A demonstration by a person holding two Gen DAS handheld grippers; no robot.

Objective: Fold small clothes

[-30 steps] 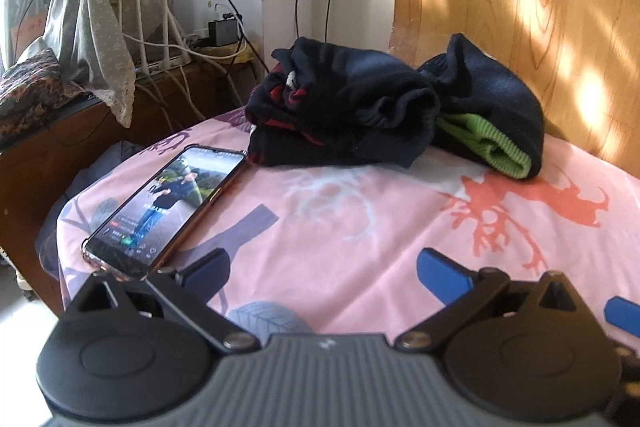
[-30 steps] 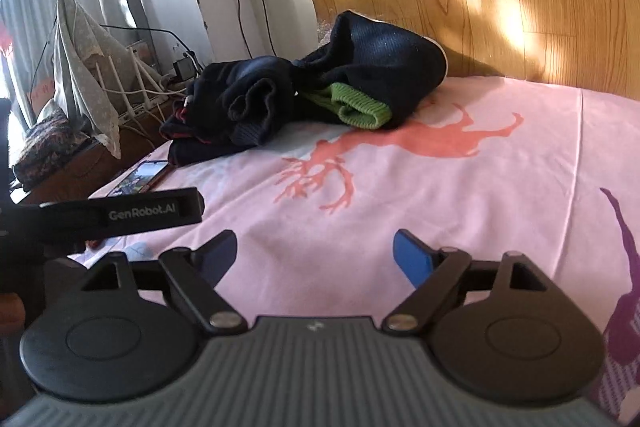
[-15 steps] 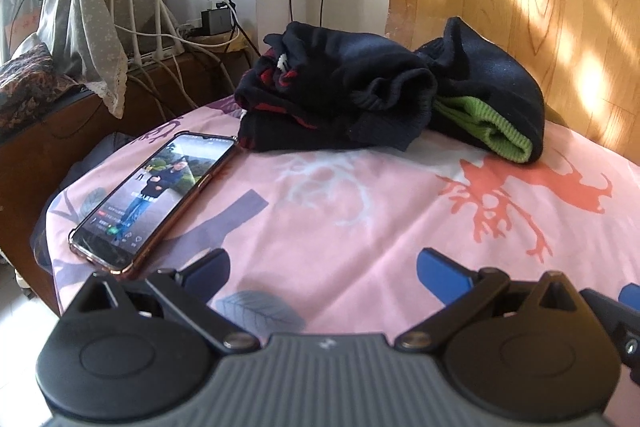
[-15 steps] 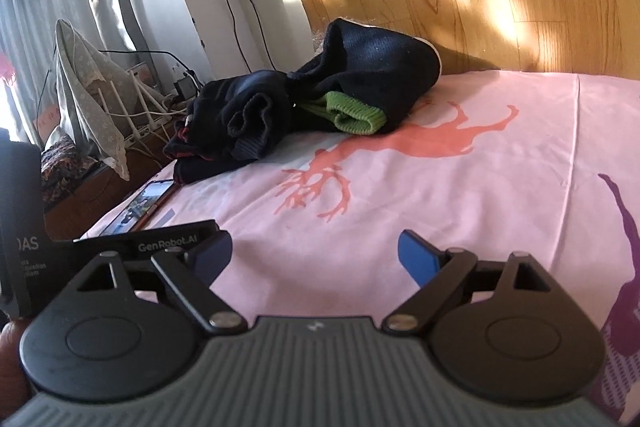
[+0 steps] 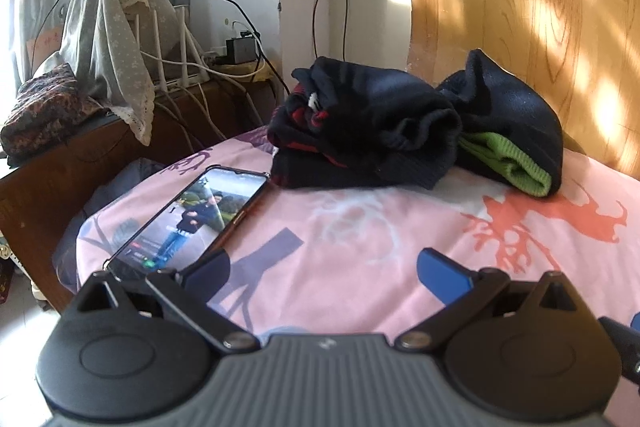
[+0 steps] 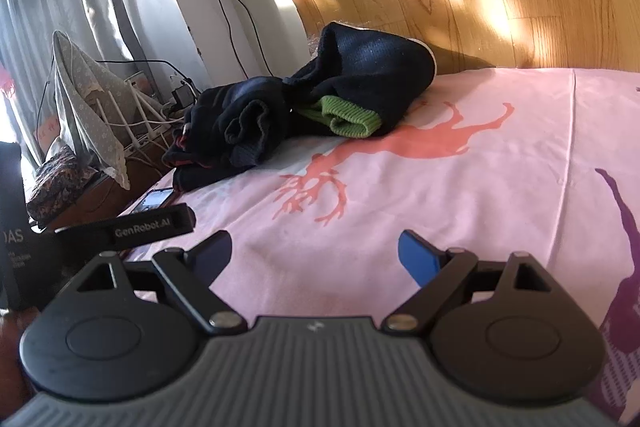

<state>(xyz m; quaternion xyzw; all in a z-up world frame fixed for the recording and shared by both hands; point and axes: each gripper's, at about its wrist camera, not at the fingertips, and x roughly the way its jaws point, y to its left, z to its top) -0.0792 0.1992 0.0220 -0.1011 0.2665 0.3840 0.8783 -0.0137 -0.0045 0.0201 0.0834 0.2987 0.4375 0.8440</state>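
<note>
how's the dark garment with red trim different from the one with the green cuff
The garment with red trim lies left, beside the phone; the garment with the green cuff lies right, nearer the wood-grain wall. The first is bunched low with red stripes, while the second humps up taller, showing a ribbed green cuff. Both are dark, unfolded, touching, on the pink sheet.

Sunlight dapples the wood-grain wall (image 5: 532, 27) behind the bed (image 5: 360, 239); past its left edge, a dark wooden cabinet (image 5: 48, 187) and grey curtains (image 6: 36, 7).
</note>
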